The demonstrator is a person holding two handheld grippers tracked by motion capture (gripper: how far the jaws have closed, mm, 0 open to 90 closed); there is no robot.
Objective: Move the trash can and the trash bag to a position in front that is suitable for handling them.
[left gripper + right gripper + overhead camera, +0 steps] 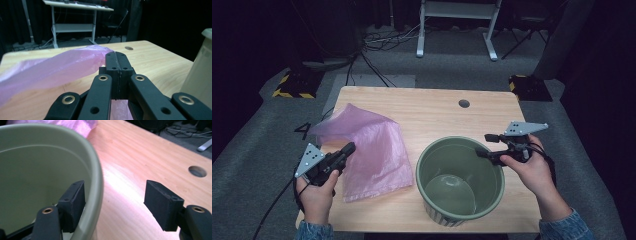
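On the worktop (427, 112) there were one pink plastic bag (372, 150), one green bucket (460, 180), and two hand-held grippers: left (348, 148), right (486, 145).

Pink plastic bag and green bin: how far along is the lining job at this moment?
Done: the left claw is shut on the pink plastic bag, lifting one edge off the wooden table. In hand: the right claw straddles the rim of the green bin, one jaw inside, one outside, not yet pressing. Left: the bag lies beside the bin, unopened; it probably still has to be spread and put inside.
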